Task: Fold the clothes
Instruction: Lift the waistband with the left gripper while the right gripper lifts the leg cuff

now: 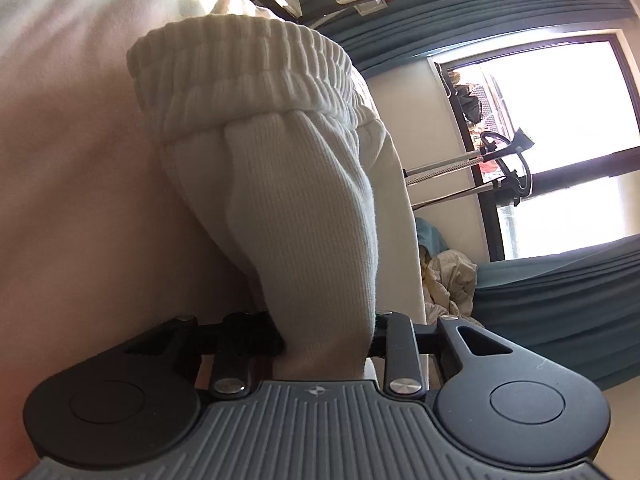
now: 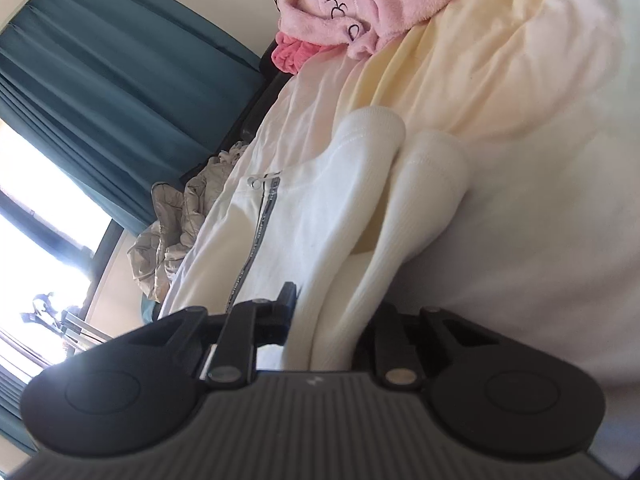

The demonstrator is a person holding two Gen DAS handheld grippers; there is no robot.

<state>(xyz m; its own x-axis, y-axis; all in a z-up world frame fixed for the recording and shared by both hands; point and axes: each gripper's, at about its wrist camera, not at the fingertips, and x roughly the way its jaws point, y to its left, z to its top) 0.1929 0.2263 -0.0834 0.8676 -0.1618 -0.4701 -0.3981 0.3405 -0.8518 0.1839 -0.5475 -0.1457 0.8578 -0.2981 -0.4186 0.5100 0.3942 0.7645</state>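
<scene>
White ribbed-hem zip sweatshirt [image 2: 304, 216], lifted above the bed [image 2: 540, 168]: left hand-held gripper [image 1: 328, 344] clamps the hem end, right hand-held gripper [image 2: 324, 332] pinches bunched sleeves. Folding appears midway; pink garment [image 2: 360, 4] awaits.

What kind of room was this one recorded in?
Most likely a bedroom: a bed with a pale sheet, teal curtains beside a bright window, and a pink fleece garment heaped on the bed.
</scene>
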